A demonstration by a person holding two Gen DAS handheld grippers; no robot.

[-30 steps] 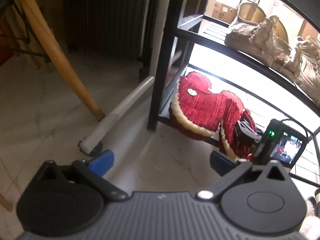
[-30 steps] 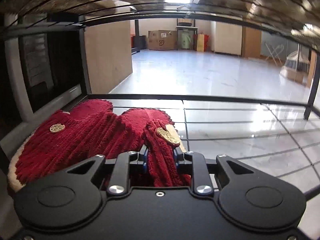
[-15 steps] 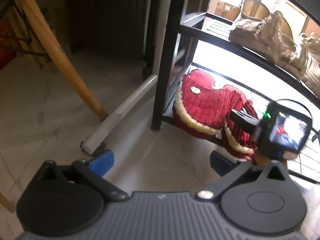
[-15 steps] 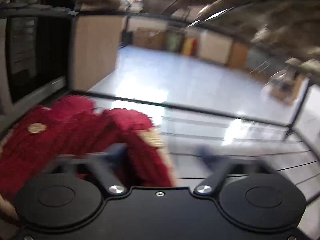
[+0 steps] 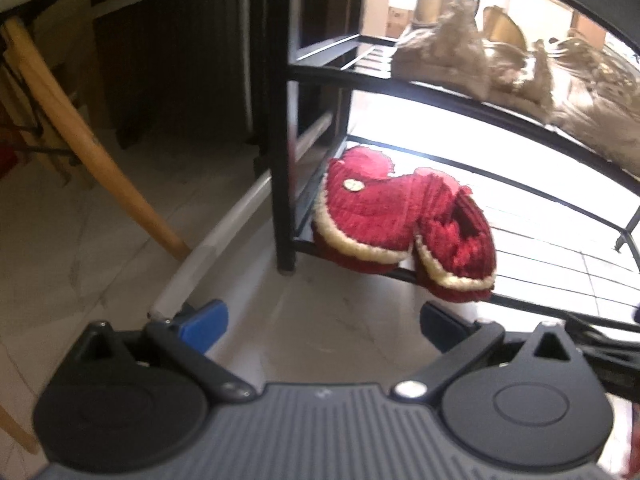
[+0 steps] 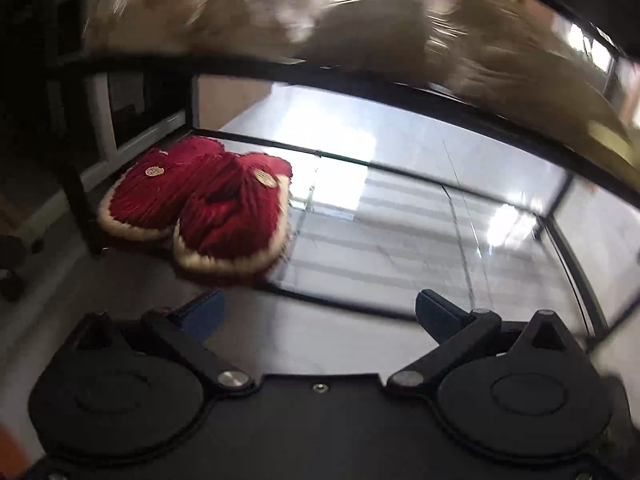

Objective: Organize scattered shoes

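Observation:
Two red corduroy slippers with cream trim lie side by side at the left end of the black rack's bottom shelf [image 5: 560, 296]: the left slipper [image 5: 364, 216] [image 6: 160, 196] and the right slipper [image 5: 456, 248] [image 6: 236, 220]. My right gripper [image 6: 320, 316] hangs open in front of the shelf, back from the slippers, nothing between its blue pads. My left gripper [image 5: 324, 324] is open too, over the floor below and in front of the rack's left post [image 5: 282, 120]. Beige shoes [image 5: 452, 52] stand on the shelf above.
A wooden chair leg [image 5: 92, 148] slants across the left of the left wrist view. A white tube [image 5: 224, 236] lies on the tiled floor beside the rack post. A dark ribbed cabinet [image 5: 172, 60] stands behind. The bottom shelf's right part [image 6: 440, 232] holds nothing.
My right gripper opened, let go of the right slipper on the bottom shelf, and pulled back and up out of the rack. The left gripper shifted slightly; it stays open.

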